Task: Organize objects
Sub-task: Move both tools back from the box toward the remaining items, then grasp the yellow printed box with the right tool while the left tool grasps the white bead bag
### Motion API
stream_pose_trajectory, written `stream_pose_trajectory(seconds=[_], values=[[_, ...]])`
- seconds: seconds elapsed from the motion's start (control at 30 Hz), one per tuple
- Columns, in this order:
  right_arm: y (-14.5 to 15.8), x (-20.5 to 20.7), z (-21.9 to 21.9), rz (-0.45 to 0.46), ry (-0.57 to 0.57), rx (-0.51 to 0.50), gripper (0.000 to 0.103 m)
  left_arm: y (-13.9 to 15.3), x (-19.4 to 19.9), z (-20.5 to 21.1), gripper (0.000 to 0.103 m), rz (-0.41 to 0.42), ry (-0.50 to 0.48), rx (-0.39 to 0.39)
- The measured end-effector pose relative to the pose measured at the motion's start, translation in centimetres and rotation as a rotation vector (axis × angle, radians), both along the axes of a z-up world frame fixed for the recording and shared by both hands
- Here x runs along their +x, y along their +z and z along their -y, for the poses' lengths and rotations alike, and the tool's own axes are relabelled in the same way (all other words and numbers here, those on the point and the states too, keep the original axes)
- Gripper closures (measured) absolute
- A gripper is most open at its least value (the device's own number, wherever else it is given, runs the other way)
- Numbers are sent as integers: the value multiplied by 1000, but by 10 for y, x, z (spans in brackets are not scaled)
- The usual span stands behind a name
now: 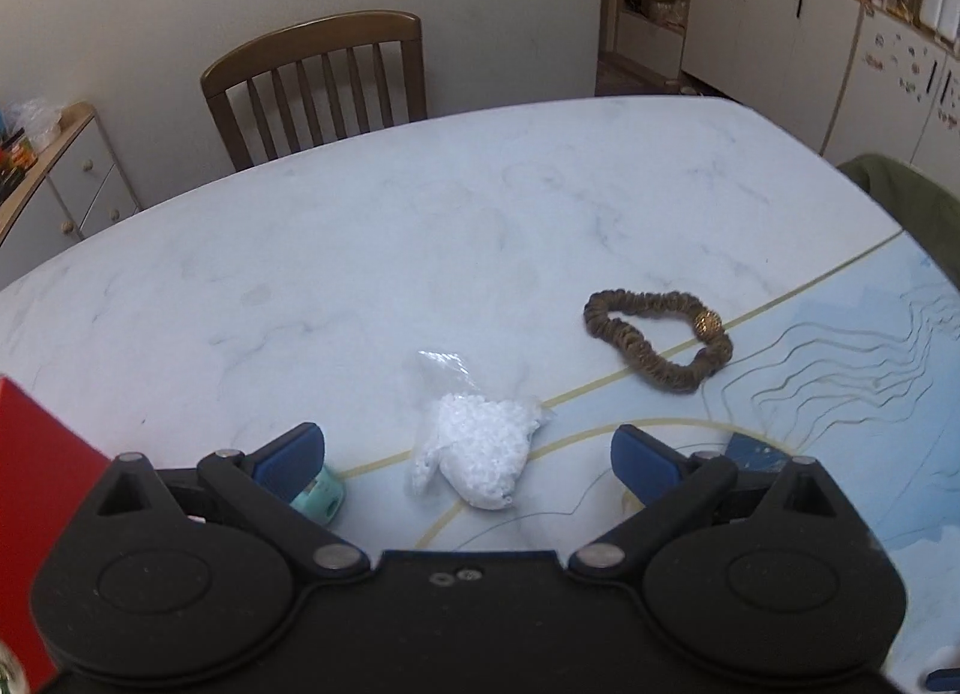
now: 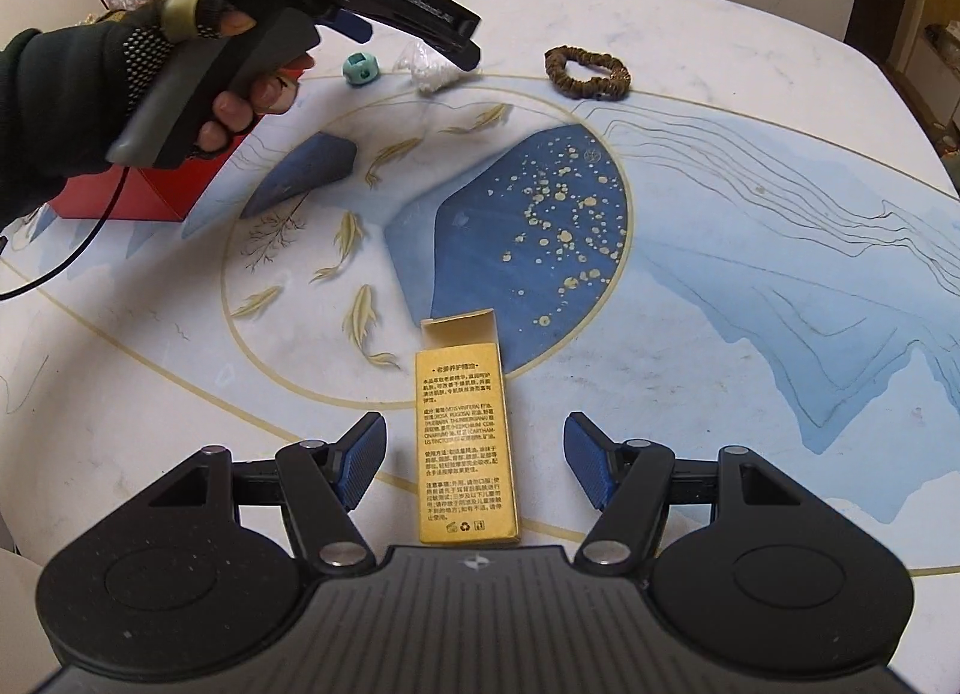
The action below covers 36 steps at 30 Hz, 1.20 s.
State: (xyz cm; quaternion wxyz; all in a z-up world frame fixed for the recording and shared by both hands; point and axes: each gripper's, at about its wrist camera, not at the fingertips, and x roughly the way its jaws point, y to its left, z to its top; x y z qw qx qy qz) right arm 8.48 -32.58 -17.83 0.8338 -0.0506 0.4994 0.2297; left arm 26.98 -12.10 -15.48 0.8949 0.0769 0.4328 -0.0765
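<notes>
The small clear plastic bag of white beads (image 1: 480,457) lies on the marble-patterned bench (image 1: 420,226), straight ahead of the left tongs (image 1: 468,454) and roughly centred between their spread blue pads, nothing gripped. A mint-green round trinket (image 1: 321,499) sits partly hidden behind the left pad; a brown fabric scrunchie (image 1: 657,337) lies farther off to the right, a red box (image 1: 36,490) at the left edge. The flat yellow cardboard carton (image 2: 465,442) lies with its long axis pointing away from the right tongs (image 2: 474,466), between their open pads, closer to the left one. Each hand is nearest its own item.
</notes>
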Motion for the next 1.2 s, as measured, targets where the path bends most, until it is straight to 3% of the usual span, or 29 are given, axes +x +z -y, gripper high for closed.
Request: stream_pose_trajectory(seconds=[0.17,0.6,0.7,1.0,1.2], values=[[-3,4,-5,-8,9,-10,42,-10,7,2,9,-15,12,15],[-2,6,-13,6,30,-56,71,-14,11,1,48,-33,7,6],[-2,3,-15,11,33,-71,72,-13,9,2,59,-36,5,-3],[2,-1,-14,6,-22,-67,73,-3,-6,-2,67,-41,3,-24],[21,-1,-7,15,-86,-5,73,24,-32,-9,67,-31,9,-67]])
